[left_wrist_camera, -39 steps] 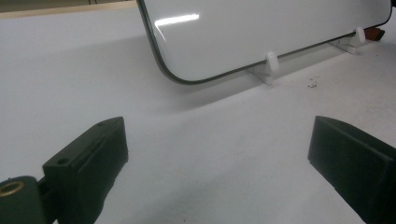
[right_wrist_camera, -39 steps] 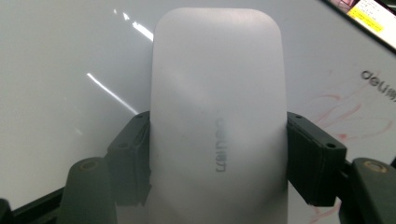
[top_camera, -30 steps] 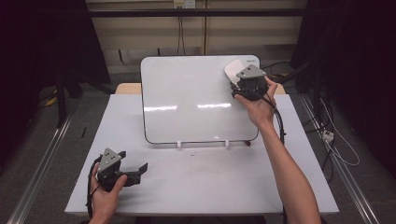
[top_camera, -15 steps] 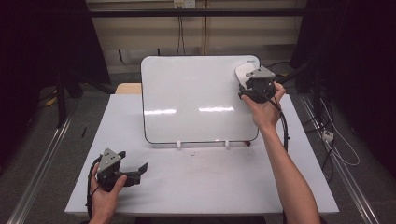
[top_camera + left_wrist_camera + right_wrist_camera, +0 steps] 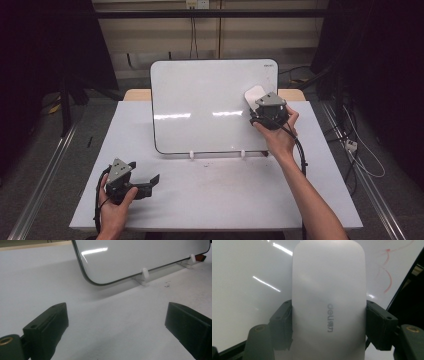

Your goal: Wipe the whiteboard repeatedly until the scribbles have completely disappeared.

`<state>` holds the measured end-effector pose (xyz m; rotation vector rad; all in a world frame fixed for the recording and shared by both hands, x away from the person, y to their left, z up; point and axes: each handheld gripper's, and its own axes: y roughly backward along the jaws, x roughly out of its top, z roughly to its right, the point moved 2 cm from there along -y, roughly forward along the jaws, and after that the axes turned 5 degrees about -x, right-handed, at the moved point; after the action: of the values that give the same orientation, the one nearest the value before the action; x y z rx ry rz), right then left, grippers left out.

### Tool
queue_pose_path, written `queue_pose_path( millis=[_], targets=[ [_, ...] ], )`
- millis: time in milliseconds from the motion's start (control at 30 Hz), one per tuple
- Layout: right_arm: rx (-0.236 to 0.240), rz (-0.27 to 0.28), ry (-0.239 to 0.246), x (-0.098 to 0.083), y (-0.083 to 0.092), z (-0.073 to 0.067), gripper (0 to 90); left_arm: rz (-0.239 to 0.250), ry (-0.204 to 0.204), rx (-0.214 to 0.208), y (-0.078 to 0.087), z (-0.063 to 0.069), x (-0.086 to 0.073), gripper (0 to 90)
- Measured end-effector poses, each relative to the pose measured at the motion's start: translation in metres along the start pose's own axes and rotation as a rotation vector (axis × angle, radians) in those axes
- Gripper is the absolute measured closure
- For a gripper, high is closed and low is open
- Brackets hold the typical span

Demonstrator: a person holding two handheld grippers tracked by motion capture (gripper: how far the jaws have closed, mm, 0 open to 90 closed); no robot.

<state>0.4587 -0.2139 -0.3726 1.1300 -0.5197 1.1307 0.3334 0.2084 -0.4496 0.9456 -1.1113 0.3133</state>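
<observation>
While the right tongs [image 5: 263, 101] grip a white eraser [image 5: 329, 302] by its two long sides, their black jaws pressed flat against its flanks, the work in hand looks to be wiping the whiteboard [image 5: 200, 100]. In the high view the eraser [image 5: 252, 93] lies against the board's right part, somewhat above mid-height and near the right edge, with the right hand [image 5: 277, 132] behind the tool. The left tongs [image 5: 150, 181] rest low over the near left of the counter [image 5: 225, 200], jaws wide apart with nothing between them, well clear of the board.

Faint red strokes [image 5: 387, 272] show on the board just to the right of the eraser in the right gripper view, close to the dark edge of the frame. By my judgement the next move calls for keeping the eraser's face flat on the slanted board and sweeping it sideways over those marks with steady pressure, without pushing the board back on its small white feet [image 5: 192, 154].

The eraser is a smooth, matte white block with rounded ends, longer than it is wide, bearing small grey lettering along one side. Its wiping face is turned to the board and hidden.
</observation>
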Motion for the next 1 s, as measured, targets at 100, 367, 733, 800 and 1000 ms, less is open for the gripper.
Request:
queue_pose_path(
  millis=[100,367,733,800,1000],
  targets=[
    [-0.006,-0.004,-0.034,0.007,-0.002,0.002,31.5,0.002,0.002,0.000,0.000,0.000,0.000,4.8],
    [-0.036,-0.001,-0.158,0.030,-0.011,0.023,31.5,0.007,0.002,0.000,0.003,-0.002,-0.001,4.7],
    [-0.073,0.008,-0.240,0.054,-0.021,0.043,31.5,0.011,0.005,-0.002,0.004,-0.003,0.000,4.7],
    [-0.086,0.007,-0.246,0.052,-0.021,0.042,31.5,0.010,0.006,0.001,0.004,-0.003,-0.001,4.7],
    [-0.079,-0.011,-0.249,0.043,-0.019,0.035,31.6,0.009,0.003,-0.002,0.003,-0.002,0.000,4.7]
  ],
)
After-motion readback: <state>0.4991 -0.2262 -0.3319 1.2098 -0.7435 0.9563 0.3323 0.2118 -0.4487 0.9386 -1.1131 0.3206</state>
